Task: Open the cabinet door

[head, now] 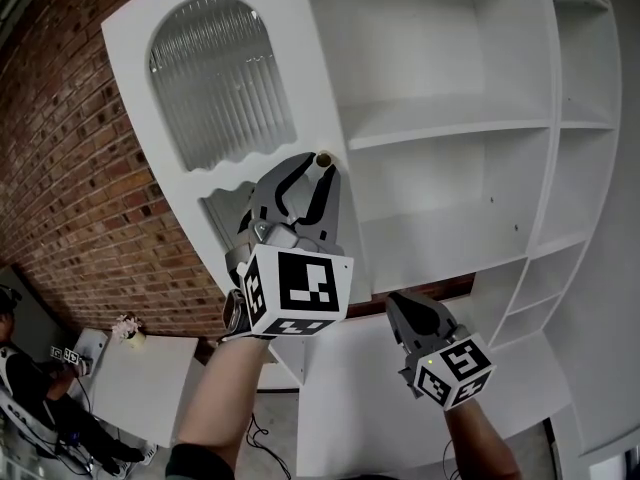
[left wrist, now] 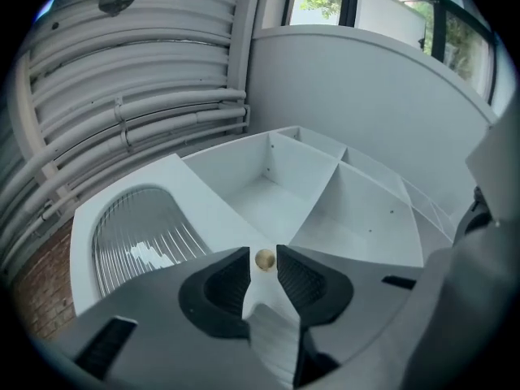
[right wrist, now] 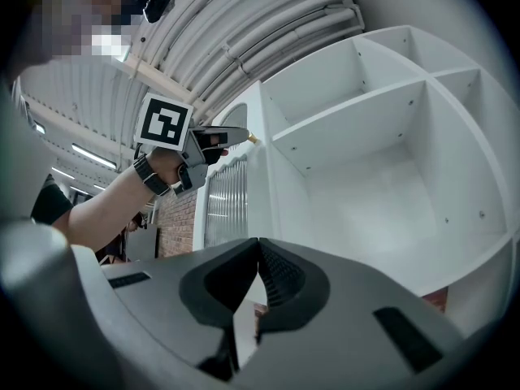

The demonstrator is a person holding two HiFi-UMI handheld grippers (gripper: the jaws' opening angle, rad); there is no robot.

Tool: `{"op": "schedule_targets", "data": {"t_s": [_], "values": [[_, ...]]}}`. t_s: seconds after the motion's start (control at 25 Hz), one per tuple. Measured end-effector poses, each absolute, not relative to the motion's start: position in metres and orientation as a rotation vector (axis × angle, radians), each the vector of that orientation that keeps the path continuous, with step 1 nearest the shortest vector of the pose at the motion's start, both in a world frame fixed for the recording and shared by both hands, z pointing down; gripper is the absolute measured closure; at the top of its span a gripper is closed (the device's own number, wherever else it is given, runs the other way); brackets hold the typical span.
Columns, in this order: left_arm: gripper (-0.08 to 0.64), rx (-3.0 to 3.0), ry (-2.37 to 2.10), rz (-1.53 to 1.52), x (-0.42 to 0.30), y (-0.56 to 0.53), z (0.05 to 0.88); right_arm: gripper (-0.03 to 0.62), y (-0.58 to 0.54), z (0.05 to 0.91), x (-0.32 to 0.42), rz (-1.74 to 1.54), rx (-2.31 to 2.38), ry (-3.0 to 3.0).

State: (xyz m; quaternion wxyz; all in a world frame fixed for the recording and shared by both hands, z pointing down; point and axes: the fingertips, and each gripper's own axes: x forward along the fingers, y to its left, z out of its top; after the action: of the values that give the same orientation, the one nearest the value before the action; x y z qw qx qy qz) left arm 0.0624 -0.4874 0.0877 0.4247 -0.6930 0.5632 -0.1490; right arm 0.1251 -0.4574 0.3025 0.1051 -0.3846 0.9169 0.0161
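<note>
The left gripper (head: pixel 316 173), bearing a black-and-white square marker (head: pixel 300 283), was clamped on the brass knob (head: pixel 323 158) of the cabinet door (head: pixel 135 48), which stood open at upper left. The right gripper (head: pixel 404 306), at lower centre, had its jaws together and held nothing.

Door (head: pixel 200 118) stands left of the shelves (head: pixel 450 128), brick wall (head: pixel 70 168) behind it. Its knob (head: pixel 323 159) is pinched in your left tongs (head: pixel 318 173); right tongs (head: pixel 405 303) sit lower right.

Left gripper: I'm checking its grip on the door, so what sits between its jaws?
The small brass knob of the cabinet door sits between the jaw tips of the left gripper, which pinch it. The left gripper view shows this.
</note>
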Motion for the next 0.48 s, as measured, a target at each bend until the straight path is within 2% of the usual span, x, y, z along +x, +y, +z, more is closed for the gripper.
{"op": "schedule_targets", "data": {"t_s": [0.48], "values": [[0.453,-1.694,1.421,-0.450,0.067,-0.509,0.088,0.589,-0.465,0.309,0.129,0.017,-1.119,2.701]]}}
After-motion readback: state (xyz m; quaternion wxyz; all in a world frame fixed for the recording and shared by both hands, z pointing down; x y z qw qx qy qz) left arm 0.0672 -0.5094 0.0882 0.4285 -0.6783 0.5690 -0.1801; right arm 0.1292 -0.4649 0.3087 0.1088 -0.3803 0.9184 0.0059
